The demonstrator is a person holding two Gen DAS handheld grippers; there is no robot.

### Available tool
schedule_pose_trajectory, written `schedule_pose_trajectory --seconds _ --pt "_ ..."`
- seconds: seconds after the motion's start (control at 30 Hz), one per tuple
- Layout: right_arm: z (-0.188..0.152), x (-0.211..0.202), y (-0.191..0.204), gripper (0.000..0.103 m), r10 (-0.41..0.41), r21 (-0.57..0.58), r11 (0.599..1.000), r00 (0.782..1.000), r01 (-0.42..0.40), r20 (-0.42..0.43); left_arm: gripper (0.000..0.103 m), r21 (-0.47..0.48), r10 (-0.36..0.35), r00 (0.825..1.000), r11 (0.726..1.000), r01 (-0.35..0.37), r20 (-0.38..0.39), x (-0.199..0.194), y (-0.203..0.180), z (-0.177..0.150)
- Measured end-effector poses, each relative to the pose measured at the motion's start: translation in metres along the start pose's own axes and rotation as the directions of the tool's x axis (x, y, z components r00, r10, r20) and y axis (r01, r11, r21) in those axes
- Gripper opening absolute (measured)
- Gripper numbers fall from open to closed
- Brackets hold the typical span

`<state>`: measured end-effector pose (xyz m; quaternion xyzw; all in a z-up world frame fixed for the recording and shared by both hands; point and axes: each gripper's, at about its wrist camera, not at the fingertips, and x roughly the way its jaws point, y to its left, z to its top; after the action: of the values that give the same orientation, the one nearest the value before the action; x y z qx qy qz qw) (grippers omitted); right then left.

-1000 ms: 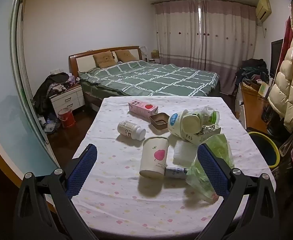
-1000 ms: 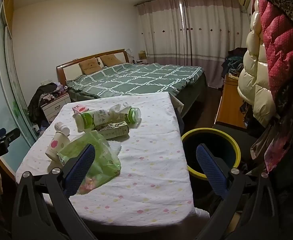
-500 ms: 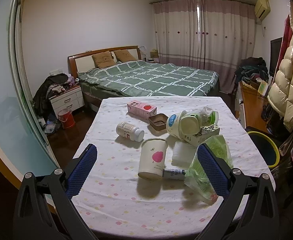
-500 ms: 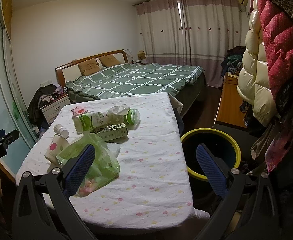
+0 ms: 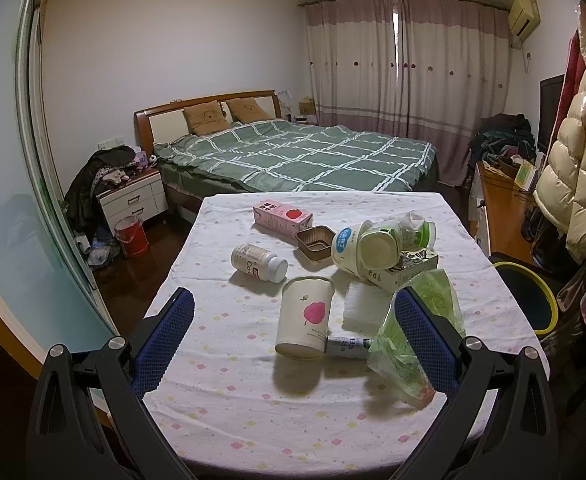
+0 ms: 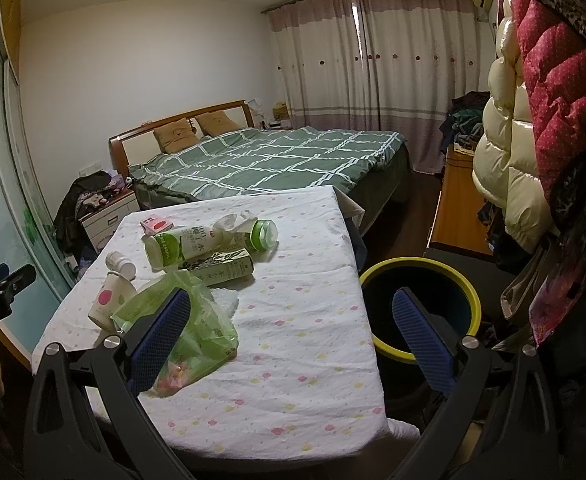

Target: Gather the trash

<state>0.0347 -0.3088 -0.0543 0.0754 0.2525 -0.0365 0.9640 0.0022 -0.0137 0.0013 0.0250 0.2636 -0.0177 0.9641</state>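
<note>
Trash lies on a table with a dotted white cloth (image 5: 229,396): a paper cup with a pink print (image 5: 305,323) on its side, a white pill bottle (image 5: 258,262), a pink carton (image 5: 282,216), a brown tray (image 5: 313,242), a green-and-white bottle (image 6: 185,245), a patterned box (image 6: 220,266) and a green plastic bag (image 6: 195,328). My left gripper (image 5: 293,334) is open above the table's near edge, the cup lying between its fingers in the view. My right gripper (image 6: 291,334) is open over the table's right front corner. A dark bin with a yellow rim (image 6: 421,306) stands right of the table.
A bed with a green checked cover (image 5: 305,158) stands behind the table. A white nightstand (image 5: 133,200) and a red bucket (image 5: 132,236) are at the left. Padded coats (image 6: 533,128) hang at the right above a wooden desk (image 5: 505,204).
Both views have shifted only slightly; the table's contents lie as before and both grippers stay open.
</note>
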Motion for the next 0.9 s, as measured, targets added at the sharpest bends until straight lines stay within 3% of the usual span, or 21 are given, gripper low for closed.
schedule_pose_trajectory --seconds 0.9 --pt "0.001 0.014 -0.007 0.097 -0.001 0.019 1.0 1.0 0.002 -0.031 0.099 0.008 -0.019 0.999 1.0 0.02 -0.034 0.014 -0.009 0.005"
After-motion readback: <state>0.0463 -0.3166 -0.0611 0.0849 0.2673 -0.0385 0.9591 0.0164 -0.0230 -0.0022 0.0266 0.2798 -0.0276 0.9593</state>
